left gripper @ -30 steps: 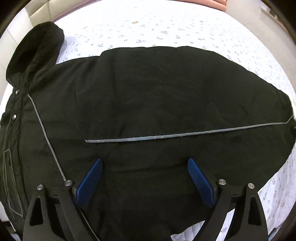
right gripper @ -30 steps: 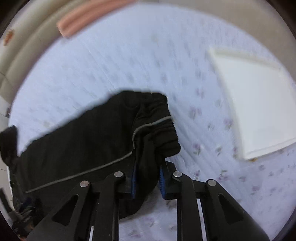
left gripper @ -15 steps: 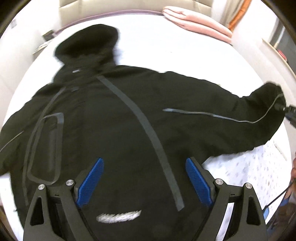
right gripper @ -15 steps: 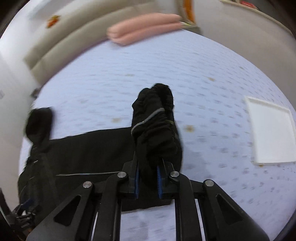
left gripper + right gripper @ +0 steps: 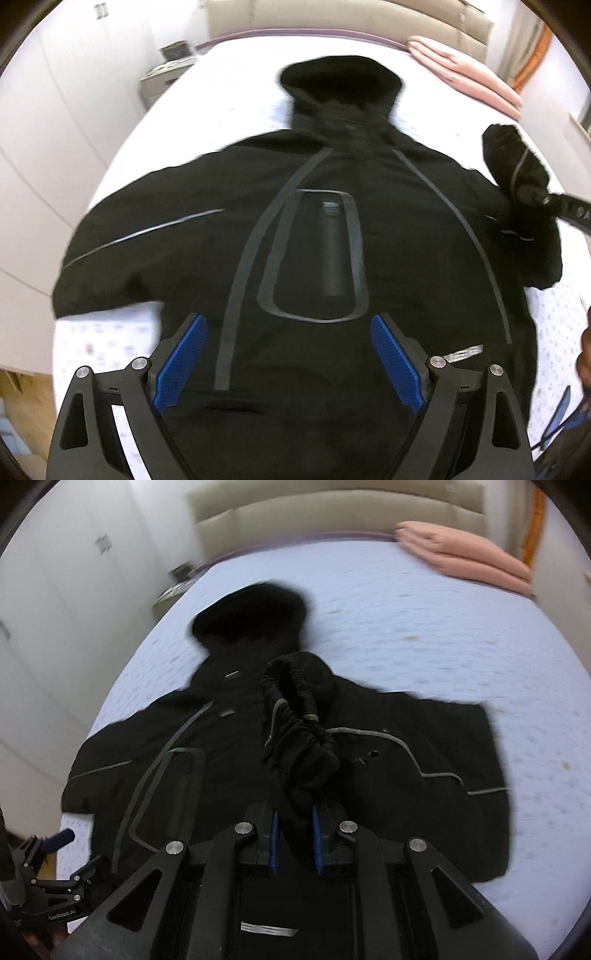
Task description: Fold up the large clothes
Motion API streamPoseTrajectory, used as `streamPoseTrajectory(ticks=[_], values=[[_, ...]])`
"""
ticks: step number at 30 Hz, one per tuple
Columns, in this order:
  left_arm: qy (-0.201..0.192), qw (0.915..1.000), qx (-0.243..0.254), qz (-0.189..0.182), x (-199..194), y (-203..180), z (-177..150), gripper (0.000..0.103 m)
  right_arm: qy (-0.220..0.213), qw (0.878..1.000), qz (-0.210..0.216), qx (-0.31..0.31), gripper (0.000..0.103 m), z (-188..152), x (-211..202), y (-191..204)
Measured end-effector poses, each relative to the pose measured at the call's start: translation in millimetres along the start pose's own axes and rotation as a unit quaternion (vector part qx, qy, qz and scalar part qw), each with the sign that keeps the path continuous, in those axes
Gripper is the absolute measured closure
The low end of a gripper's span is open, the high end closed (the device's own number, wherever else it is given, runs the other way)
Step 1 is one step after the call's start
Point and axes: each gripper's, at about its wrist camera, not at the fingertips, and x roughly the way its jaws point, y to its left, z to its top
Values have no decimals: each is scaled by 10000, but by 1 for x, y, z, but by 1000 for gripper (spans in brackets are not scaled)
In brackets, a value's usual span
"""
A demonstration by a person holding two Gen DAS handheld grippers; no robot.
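Note:
A large black hooded jacket point(image 5: 314, 229) with grey reflective stripes lies spread on the bed, hood toward the headboard; it also shows in the right wrist view point(image 5: 207, 775). My left gripper point(image 5: 288, 354) is open and empty, held above the jacket's lower body. My right gripper point(image 5: 294, 842) is shut on the jacket's sleeve cuff point(image 5: 295, 738) and holds it lifted over the jacket's body. In the left wrist view the held cuff point(image 5: 517, 166) shows at the right edge.
The bed point(image 5: 424, 627) has a white sheet with small prints. A folded pink blanket point(image 5: 461, 554) lies by the beige headboard point(image 5: 332, 509). White wardrobe doors point(image 5: 37, 129) and a bedside table point(image 5: 166, 70) stand left of the bed.
My right gripper has carried the sleeve cuff from out at the side inward over the jacket's body. My left gripper has pulled back from the sleeve and now views the whole jacket.

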Motion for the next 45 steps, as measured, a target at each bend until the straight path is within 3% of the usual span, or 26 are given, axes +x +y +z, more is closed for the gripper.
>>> streamPoseTrajectory(ticks=[5,11,15,17,19,22,24,26,28,31,33,36,38,39,40,41,45], values=[[4,9993,-284,222,0,73,-4,12,290,9984,299,-395,86,-4,45,104],[157,9971,-642,378,13,131,-10,12,728,9926,574,-781,86,-14,106,214],[296,9956,-812,360,27,149,-16,12,1058,9875,254,-1138,86,-29,156,253],[341,9955,-808,350,32,152,-19,12,1348,9835,129,-1198,81,-39,180,257],[392,9957,-779,321,39,152,-20,12,1567,9802,103,-1207,78,-47,195,254],[407,9958,-787,227,41,153,-19,12,1654,9771,469,-1252,54,-44,184,252],[367,9961,-792,112,41,150,-12,12,1626,9753,922,-1177,54,-38,158,245],[260,9968,-759,-54,39,144,-3,12,1314,9791,991,-1193,53,-33,123,229],[89,9973,-667,-288,37,132,13,12,988,9859,741,-1128,53,-28,99,206],[-54,9970,-504,-592,42,110,32,12,669,9956,-94,-653,52,-24,81,139],[-55,9946,-513,-902,55,96,46,12,784,9937,-791,-130,54,-27,91,84],[148,9905,-646,-1202,79,86,57,12,1047,9853,-1267,459,60,-41,116,24],[287,9883,-732,-1307,94,84,61,13,1586,9794,-1054,665,60,-54,148,0],[372,9860,-746,-1443,102,83,62,20,1439,9820,-960,758,59,-56,151,-7],[432,9849,-745,-1501,107,82,64,36,1304,9836,-919,836,59,-55,148,-11],[594,9831,-703,-1581,113,80,66,42,1370,9823,-938,864,59,-53,148,-12],[813,9805,-574,-1693,131,74,74,43,1380,9824,-920,862,59,-47,143,-15]])
